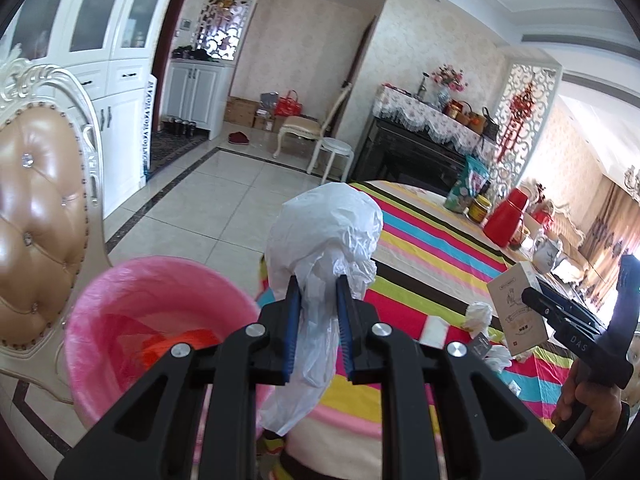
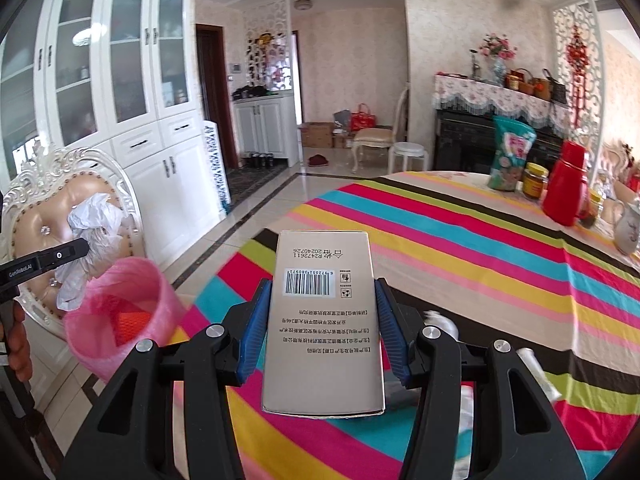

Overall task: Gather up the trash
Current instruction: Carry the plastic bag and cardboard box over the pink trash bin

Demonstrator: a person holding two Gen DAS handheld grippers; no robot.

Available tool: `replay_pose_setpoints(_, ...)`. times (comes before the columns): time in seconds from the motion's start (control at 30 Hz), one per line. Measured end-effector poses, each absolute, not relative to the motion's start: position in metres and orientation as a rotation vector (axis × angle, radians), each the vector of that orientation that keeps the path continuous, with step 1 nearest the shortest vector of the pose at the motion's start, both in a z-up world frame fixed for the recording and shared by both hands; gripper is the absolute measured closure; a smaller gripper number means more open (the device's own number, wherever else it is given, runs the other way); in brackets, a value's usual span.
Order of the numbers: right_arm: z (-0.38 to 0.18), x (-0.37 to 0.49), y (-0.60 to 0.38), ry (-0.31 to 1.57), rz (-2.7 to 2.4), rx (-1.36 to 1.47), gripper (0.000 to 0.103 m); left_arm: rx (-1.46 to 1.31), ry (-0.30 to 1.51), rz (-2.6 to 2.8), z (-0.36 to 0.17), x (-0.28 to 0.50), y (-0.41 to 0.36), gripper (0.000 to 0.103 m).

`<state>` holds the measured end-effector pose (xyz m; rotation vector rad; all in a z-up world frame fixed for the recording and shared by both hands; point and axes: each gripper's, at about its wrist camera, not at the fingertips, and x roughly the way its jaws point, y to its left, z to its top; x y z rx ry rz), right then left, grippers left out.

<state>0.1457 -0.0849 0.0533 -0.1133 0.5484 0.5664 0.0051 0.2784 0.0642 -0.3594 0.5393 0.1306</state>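
My left gripper is shut on a crumpled white plastic bag and holds it in the air just right of a pink-lined trash bin. The bag also shows in the right wrist view, above the bin. My right gripper is shut on a beige cardboard box with a barcode, held above the striped tablecloth. The box also shows in the left wrist view. Crumpled white tissues lie on the table near its front edge.
A cream padded chair stands behind the bin. At the table's far end stand a green bag, a jar, a red thermos and a jug. White cabinets line the left wall.
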Motion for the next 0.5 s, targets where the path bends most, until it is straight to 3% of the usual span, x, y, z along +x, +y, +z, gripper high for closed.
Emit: replay_pose_setpoints(0.5, 0.060, 0.108, 0.043, 0.535, 0.745, -0.183, 0.053, -0.407, 0.509, 0.252, 0.066, -0.044, 0.346, 0.085)
